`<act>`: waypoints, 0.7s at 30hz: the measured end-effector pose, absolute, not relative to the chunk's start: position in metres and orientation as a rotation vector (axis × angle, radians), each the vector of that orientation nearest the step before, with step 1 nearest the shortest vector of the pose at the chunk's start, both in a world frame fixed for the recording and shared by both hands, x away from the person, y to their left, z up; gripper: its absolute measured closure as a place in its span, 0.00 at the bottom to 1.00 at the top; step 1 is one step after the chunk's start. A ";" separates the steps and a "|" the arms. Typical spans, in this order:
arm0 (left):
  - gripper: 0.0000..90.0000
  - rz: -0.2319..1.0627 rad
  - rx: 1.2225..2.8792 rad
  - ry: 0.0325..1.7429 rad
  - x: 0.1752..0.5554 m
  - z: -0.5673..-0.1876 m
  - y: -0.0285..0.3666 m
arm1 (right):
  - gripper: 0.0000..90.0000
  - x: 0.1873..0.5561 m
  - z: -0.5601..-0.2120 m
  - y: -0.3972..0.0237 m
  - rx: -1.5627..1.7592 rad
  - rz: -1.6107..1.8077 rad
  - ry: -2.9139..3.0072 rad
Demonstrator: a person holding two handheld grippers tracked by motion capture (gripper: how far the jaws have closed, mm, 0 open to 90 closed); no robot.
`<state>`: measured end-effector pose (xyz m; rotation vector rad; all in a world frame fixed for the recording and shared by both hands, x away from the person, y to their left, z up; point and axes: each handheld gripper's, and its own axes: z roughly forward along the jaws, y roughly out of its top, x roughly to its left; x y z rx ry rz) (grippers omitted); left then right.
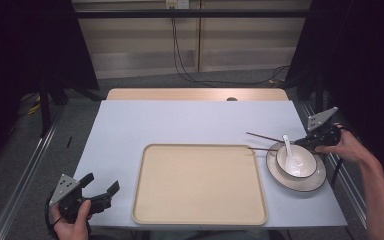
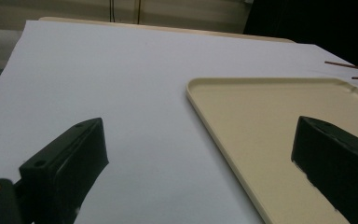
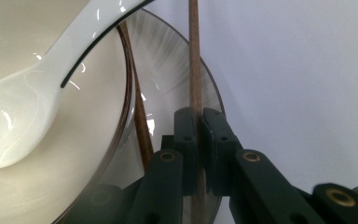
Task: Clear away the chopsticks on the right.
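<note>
Pinching one chopstick [image 3: 195,70] at plate [image 3: 168,60] rim, right gripper [image 3: 198,140] jaws clamped on it. Lift straight, clear second chopstick [image 3: 137,109] and bowl [image 3: 51,154]. Left gripper [image 1: 101,192] idle, jaws wide, holding nothing, beside tray [image 1: 198,218].

Chopsticks [image 1: 264,136]: two
Spoon [image 1: 290,152]: one, white
Bowl [image 1: 296,162]: one
Plate [image 1: 280,179]: one, under the bowl
Tray [image 1: 199,183]: one, beige
Table [image 1: 190,120]: one
Grippers: two, left [image 1: 101,186] and right [image 1: 300,143]
</note>
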<state>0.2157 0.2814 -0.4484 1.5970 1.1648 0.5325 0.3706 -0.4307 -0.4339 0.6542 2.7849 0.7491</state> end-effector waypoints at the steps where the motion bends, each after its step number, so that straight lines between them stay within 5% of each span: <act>1: 0.04 0.529 1.597 1.165 0.216 -0.449 0.281 | 0.95 0.371 -0.434 -0.430 0.647 0.748 2.782; 21: 0.04 0.527 1.603 1.160 0.216 -0.449 0.282 | 0.95 0.368 -0.426 -0.439 0.663 0.792 2.708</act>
